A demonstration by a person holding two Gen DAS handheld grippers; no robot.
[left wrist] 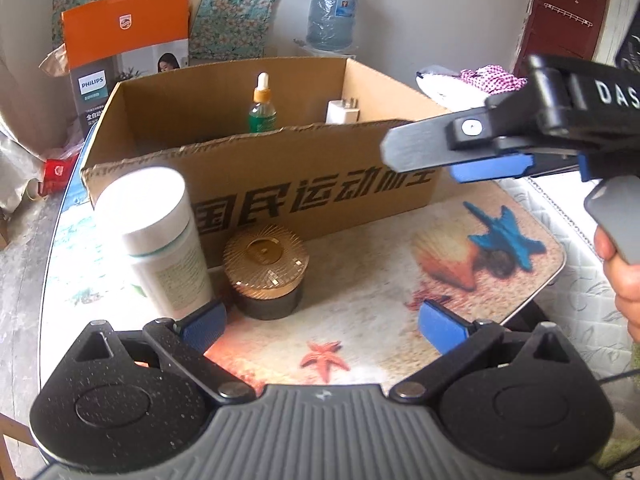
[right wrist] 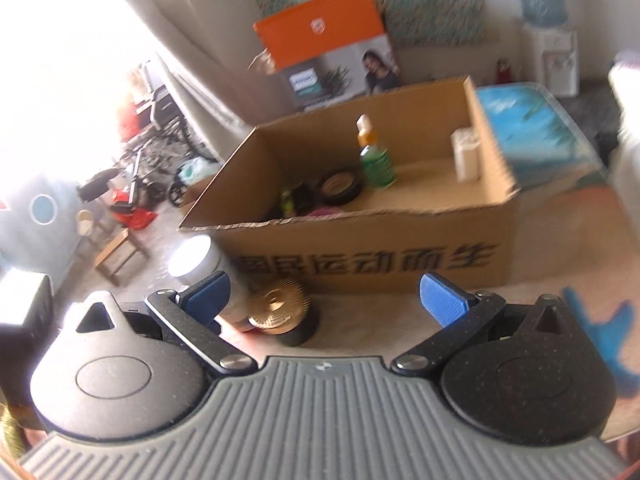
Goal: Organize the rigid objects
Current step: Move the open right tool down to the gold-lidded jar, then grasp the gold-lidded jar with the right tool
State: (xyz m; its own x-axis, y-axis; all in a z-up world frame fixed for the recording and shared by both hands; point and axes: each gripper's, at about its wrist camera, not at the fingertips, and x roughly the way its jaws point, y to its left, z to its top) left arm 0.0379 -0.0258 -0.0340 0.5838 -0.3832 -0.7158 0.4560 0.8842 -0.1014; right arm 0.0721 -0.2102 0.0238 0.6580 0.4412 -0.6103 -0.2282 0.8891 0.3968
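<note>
At the lower left of the left wrist view, a white bottle (left wrist: 160, 248) stands upright on the worktop (left wrist: 380, 280), just beside the left pad of the left gripper (left wrist: 324, 326). Right of it, touching or nearly touching, sits a round jar with a ribbed gold lid (left wrist: 266, 276), close against the front wall of the cardboard box (left wrist: 304, 184). Both still wait outside the box, so the sorting looks partly done. Inside, toward the frame's upper middle, a green dropper bottle (left wrist: 262, 110) stands upright, with a white plug-like block (left wrist: 340, 112) further right; the right wrist view also shows a black ring-shaped lid (right wrist: 340, 186) and some small dark items I cannot identify at the box's left end.

The left gripper's jaws are spread wide with nothing between them, hovering low over the worktop and pointing toward the jar. At the right edge of the frame, the right gripper (left wrist: 452, 160) hangs above the box's front rim, held by a hand (left wrist: 624, 276); its own blurred view shows its jaws wide apart too, and empty.

The step in hand seems to be choosing the next item. The gold-lidded jar sits nearest the left jaws' line, so the likely move is to advance, centre the jar between the pads, and close. Care is needed: the bottle crowds the left pad and could tip.
</note>
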